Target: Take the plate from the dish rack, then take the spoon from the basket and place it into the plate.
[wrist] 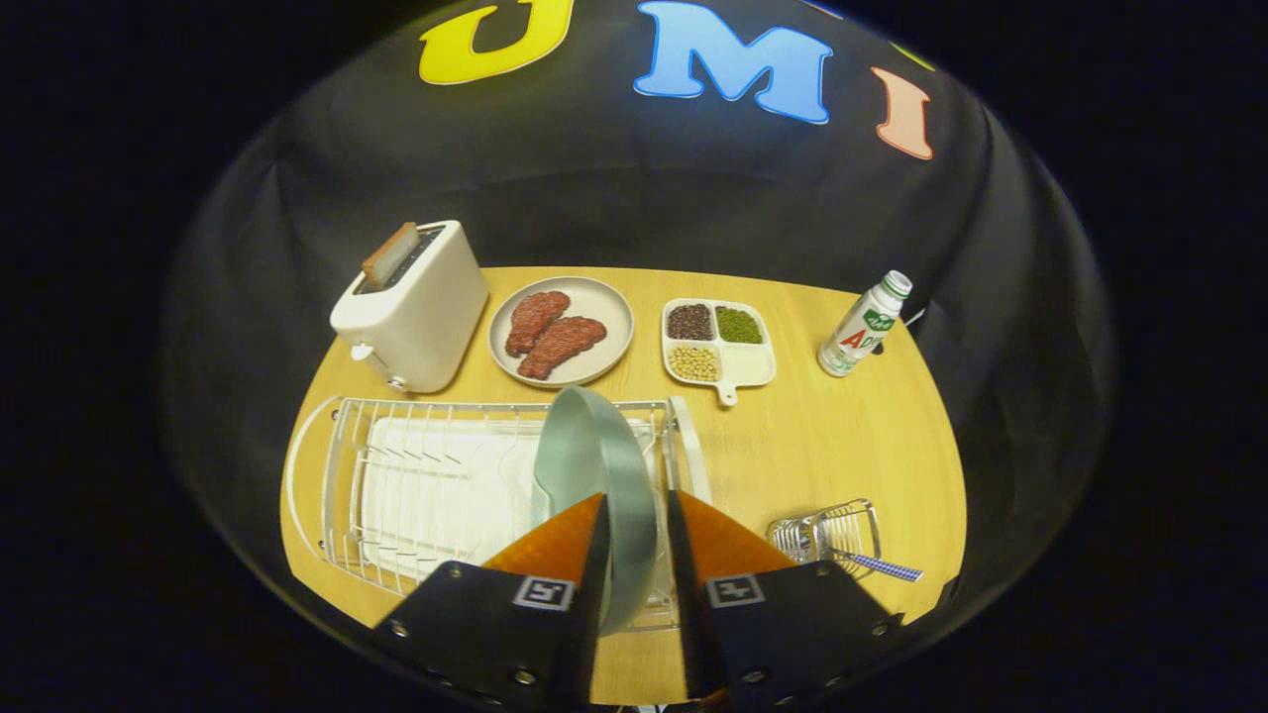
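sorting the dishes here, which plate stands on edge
The grey-green plate, upright in the white dish rack between the gripper fingers. The round plate holding meat and the divided dish of beans both lie flat beyond the rack.

Hand-held gripper (634,540) fingers astride plate (594,465) edge, over dish rack (436,485)

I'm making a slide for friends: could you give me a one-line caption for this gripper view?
Tongs straddle the grey-green plate standing on edge in the white dish rack, a spoon waiting in the small basket.

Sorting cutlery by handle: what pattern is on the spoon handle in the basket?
Blue-and-white check on the spoon handle, seen in the gripper view.
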`<state>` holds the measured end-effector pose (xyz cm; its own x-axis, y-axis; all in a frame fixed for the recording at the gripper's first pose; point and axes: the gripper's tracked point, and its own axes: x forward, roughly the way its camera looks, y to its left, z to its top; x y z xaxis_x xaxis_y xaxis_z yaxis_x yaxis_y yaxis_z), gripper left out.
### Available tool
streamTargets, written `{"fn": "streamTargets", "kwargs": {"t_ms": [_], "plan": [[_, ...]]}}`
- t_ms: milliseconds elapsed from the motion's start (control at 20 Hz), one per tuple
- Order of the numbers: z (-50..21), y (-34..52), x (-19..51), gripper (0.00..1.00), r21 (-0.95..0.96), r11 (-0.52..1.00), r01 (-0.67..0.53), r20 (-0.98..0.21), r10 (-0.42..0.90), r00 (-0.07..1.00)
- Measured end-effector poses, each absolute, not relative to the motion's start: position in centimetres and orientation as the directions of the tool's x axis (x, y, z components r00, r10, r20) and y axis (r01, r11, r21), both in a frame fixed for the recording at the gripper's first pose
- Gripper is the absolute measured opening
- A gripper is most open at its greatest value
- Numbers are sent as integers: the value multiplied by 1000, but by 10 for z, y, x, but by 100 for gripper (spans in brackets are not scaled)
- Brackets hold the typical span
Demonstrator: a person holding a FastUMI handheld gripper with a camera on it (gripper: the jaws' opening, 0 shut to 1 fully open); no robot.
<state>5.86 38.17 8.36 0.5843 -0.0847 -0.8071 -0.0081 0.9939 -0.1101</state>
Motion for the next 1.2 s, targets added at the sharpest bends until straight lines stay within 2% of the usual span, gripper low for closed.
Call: {"fn": "streamTargets", "kwargs": {"t_ms": [50, 100, 300, 350, 650, 800, 1200], "plan": [[79, 383, 59, 24, -120, 993, 7, -807, -102, 581], [81, 380, 59, 18, -140, 990, 20, -808, -126, 576], [83, 372, 58, 11, -273, 961, 41, -785, -247, 567], [82, 373, 58, 5, -303, 952, 50, -777, -277, 565], [110, 389, 64, 5, -463, 886, -5, -707, -366, 605], [128, 384, 72, 5, -514, 858, 20, -666, -414, 621], [149, 371, 76, 5, -426, 904, 47, -684, -356, 636]]}}
